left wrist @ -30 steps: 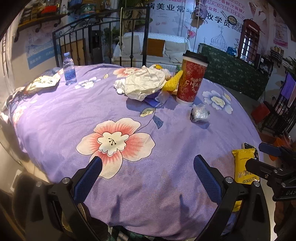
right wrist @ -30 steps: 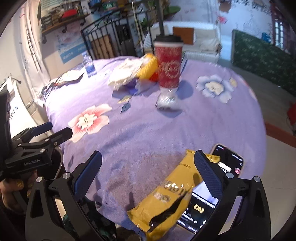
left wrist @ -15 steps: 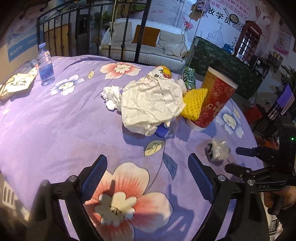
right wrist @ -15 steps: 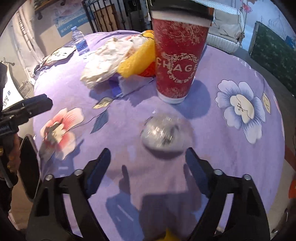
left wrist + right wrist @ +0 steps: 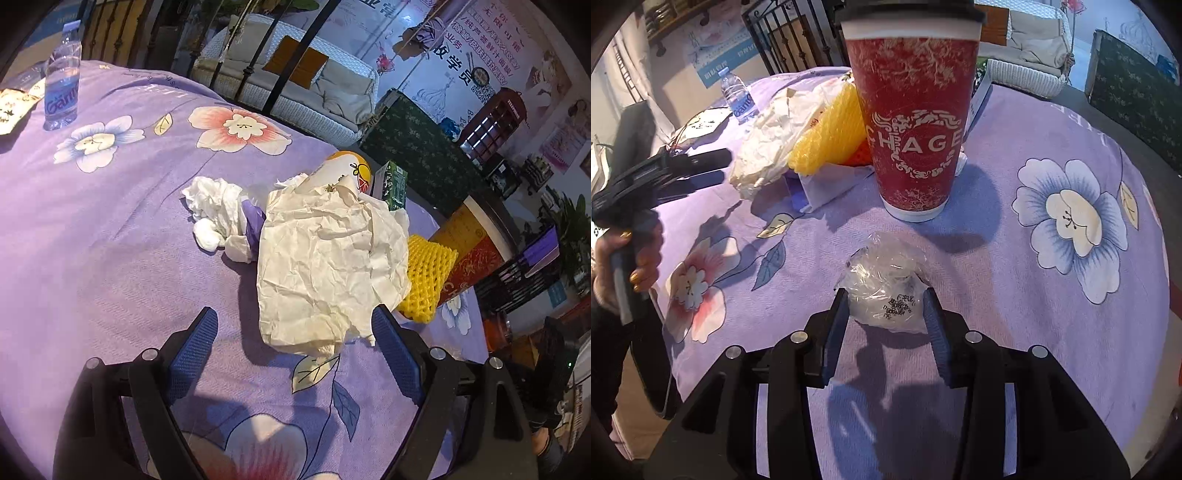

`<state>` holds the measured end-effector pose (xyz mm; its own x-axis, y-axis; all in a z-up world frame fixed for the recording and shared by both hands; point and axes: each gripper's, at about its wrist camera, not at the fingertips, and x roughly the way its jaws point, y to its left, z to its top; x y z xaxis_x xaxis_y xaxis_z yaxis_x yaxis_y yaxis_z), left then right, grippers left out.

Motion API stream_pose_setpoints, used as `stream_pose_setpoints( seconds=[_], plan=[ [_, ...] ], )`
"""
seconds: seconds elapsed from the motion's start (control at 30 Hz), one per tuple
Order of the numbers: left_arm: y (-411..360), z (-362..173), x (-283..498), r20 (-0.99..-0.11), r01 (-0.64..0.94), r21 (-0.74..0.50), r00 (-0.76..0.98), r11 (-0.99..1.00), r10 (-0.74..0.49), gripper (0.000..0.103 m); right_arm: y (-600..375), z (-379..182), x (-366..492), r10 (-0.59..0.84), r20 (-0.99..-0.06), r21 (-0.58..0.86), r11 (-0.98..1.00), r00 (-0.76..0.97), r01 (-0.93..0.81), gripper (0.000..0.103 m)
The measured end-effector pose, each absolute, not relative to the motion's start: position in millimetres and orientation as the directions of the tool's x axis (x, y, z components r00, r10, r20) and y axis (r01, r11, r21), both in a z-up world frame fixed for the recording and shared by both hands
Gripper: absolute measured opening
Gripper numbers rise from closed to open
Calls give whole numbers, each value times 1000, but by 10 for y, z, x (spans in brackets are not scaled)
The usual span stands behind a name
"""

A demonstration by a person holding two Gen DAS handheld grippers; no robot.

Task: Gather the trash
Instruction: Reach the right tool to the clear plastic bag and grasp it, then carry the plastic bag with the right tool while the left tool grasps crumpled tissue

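Note:
A crumpled ball of clear plastic wrap lies on the purple flowered tablecloth. My right gripper has closed in around it, a finger touching each side. A large crumpled cream paper lies in the left wrist view, its near edge between the open fingers of my left gripper. White tissue wads lie left of the paper. A yellow foam net and a red paper cup stand right of it.
A water bottle stands at the table's far left beside a printed paper. A green carton and an orange-and-white object lie behind the paper. The left gripper shows in the right wrist view. Iron railing and a sofa stand beyond.
Both grippers moved forward over the table. The left one reached the crumpled paper. The right one narrowed from wide open onto the plastic wrap ball.

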<state>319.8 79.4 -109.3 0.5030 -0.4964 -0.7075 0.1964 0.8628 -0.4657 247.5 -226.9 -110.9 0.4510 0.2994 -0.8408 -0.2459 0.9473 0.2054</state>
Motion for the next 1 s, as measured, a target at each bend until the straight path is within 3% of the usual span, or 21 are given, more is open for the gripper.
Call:
stream_pose_setpoints(
  seconds=[0.1,0.17,0.3,0.33,0.37,0.47,0.67,1.0],
  plan=[
    [760,-1133,3261,-700,182,-503,488,845,-521,70,-2275,-1016,2380,292,-830,187,948,475,-257,42],
    [743,-1135,3250,-690,177,-528,481,830,-541,51,-2255,-982,2335,287,-824,176,949,488,-261,42],
    [704,-1047,3140,-668,185,-522,518,832,-534,36,-2218,-956,2247,271,-819,147,951,506,-271,42],
    [707,-1021,3105,-667,183,-511,532,840,-522,17,-2222,-969,2218,271,-818,147,951,508,-271,42],
    [715,-986,3060,-667,174,-504,543,846,-510,13,-2216,-969,2209,270,-817,147,952,510,-270,42],
    [757,-915,2952,-639,183,-535,551,825,-537,10,-2233,-937,2149,270,-808,146,953,523,-267,42],
    [692,-775,2683,-636,238,-478,570,845,-520,8,-2186,-841,2005,274,-786,139,952,554,-274,42],
    [1062,-257,1763,-576,237,-349,709,907,-407,8,-1899,-429,1469,311,-715,114,935,626,-335,42]
  ],
)
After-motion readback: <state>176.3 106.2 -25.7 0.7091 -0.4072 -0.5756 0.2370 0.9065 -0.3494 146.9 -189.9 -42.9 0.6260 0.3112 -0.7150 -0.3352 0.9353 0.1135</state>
